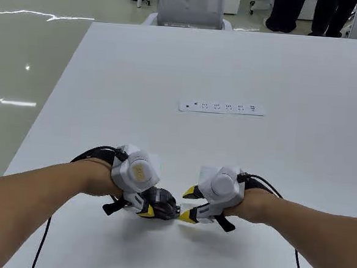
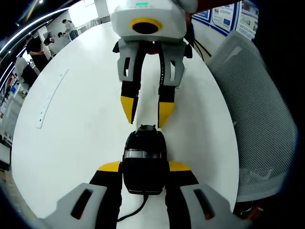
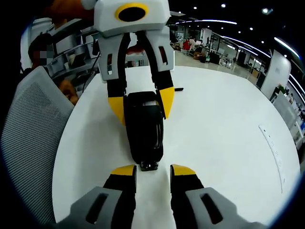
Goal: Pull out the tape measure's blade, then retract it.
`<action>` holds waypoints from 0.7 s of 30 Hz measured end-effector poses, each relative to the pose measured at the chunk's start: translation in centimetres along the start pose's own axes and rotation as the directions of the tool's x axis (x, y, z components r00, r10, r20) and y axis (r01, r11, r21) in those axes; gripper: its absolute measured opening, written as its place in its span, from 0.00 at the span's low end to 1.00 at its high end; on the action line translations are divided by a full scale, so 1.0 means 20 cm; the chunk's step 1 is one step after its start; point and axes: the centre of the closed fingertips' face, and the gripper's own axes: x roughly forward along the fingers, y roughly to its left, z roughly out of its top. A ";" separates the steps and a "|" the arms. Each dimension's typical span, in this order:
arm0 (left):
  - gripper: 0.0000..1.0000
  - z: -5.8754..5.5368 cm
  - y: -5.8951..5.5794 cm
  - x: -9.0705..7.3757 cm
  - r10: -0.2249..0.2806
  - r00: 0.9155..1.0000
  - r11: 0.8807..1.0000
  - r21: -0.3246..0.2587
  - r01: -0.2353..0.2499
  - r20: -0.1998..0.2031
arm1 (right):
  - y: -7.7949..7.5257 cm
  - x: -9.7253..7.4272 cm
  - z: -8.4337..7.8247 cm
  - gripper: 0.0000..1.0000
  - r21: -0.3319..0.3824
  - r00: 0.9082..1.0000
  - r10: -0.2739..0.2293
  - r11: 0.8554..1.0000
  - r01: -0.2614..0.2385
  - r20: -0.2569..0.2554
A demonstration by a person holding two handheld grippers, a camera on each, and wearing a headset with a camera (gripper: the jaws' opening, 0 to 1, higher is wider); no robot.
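Observation:
A black tape measure (image 1: 163, 203) lies low over the white table (image 1: 262, 72) near its front edge. My left gripper (image 1: 152, 206) is shut on its case, and in the left gripper view the yellow-tipped left gripper (image 2: 145, 167) clamps the tape measure (image 2: 144, 160) on both sides. My right gripper (image 1: 189, 204) faces it from the right, open. In the right gripper view the blade's small hook tab (image 3: 149, 166) sits between the tips of the right gripper (image 3: 154, 171), with gaps on both sides. No blade is drawn out.
A white power strip (image 1: 222, 107) lies mid-table. Grey mesh chairs stand at the far end (image 1: 190, 6) and behind me (image 2: 257, 109). People stand at the far right (image 1: 297, 10). Black cables (image 1: 42, 241) trail from both grippers toward me.

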 end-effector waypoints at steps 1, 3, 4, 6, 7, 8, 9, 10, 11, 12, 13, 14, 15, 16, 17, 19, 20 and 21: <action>0.30 0.00 0.00 0.00 0.001 1.000 1.000 -0.001 -0.001 0.004 | 0.01 0.01 0.01 0.24 -0.005 1.000 0.009 1.000 -0.009 0.002; 0.30 0.00 0.00 0.00 0.001 1.000 1.000 -0.004 -0.001 0.016 | 0.02 0.02 0.00 0.26 -0.025 1.000 0.017 1.000 -0.018 -0.010; 0.30 0.00 0.00 0.00 0.001 1.000 1.000 -0.003 -0.001 0.020 | 0.02 0.03 0.00 0.27 -0.024 1.000 0.022 0.999 -0.022 -0.015; 0.29 0.00 0.00 0.00 0.000 1.000 1.000 0.007 -0.001 0.022 | 0.03 0.03 -0.01 0.26 -0.031 0.999 0.026 0.999 -0.027 -0.029; 0.29 0.00 0.00 0.00 0.001 1.000 1.000 0.006 -0.002 0.022 | 0.03 0.04 -0.01 0.26 -0.033 0.999 0.028 0.999 -0.029 -0.031; 0.29 0.01 0.00 0.00 0.002 1.000 1.000 0.007 -0.002 0.022 | 0.03 0.04 -0.02 0.25 -0.035 0.999 0.029 0.999 -0.031 -0.033; 0.29 0.01 0.00 0.00 0.004 1.000 1.000 0.006 -0.004 0.022 | 0.03 0.04 -0.02 0.23 -0.036 0.999 0.030 0.999 -0.031 -0.036; 0.29 0.01 0.00 0.00 0.005 1.000 1.000 0.007 -0.005 0.022 | 0.03 0.04 -0.02 0.21 -0.039 0.999 0.030 0.999 -0.031 -0.039; 0.29 0.01 0.00 0.00 0.005 1.000 1.000 0.007 -0.006 0.021 | 0.03 0.05 -0.02 0.20 -0.046 0.999 0.029 0.998 -0.031 -0.046; 0.29 0.01 0.00 0.00 0.006 1.000 1.000 0.006 -0.006 0.020 | 0.03 0.05 -0.03 0.19 -0.048 0.998 0.029 0.998 -0.032 -0.049; 0.29 0.01 0.00 0.00 0.005 1.000 1.000 0.008 -0.005 0.017 | 0.03 0.05 -0.03 0.18 -0.048 0.998 0.031 0.998 -0.034 -0.053; 0.29 0.01 0.00 0.00 0.005 1.000 1.000 0.008 -0.005 0.016 | 0.03 0.06 -0.03 0.17 -0.046 0.998 0.033 0.998 -0.036 -0.057; 0.29 0.01 0.00 0.00 0.005 1.000 1.000 0.009 -0.005 0.015 | 0.03 0.06 -0.04 0.17 -0.046 0.998 0.035 0.998 -0.037 -0.060; 0.29 0.01 0.00 0.00 0.004 1.000 1.000 0.009 -0.005 0.014 | 0.04 0.07 -0.04 0.15 -0.053 0.997 0.036 0.998 -0.039 -0.066; 0.29 0.01 0.00 0.00 0.005 1.000 1.000 0.009 -0.005 0.014 | 0.04 0.07 -0.04 0.16 -0.058 0.997 0.034 0.998 -0.039 -0.069; 0.29 0.00 0.00 0.00 0.006 1.000 1.000 0.007 -0.006 0.013 | 0.04 0.08 -0.04 0.16 -0.063 0.996 0.037 0.997 -0.042 -0.076; 0.29 0.00 0.00 0.00 0.006 1.000 1.000 0.009 -0.006 0.012 | 0.04 0.08 -0.04 0.16 -0.062 0.996 0.038 0.997 -0.043 -0.080; 0.29 0.00 0.00 0.00 0.006 1.000 1.000 0.008 -0.006 0.011 | 0.04 0.09 -0.04 0.16 -0.054 0.995 0.042 0.997 -0.047 -0.090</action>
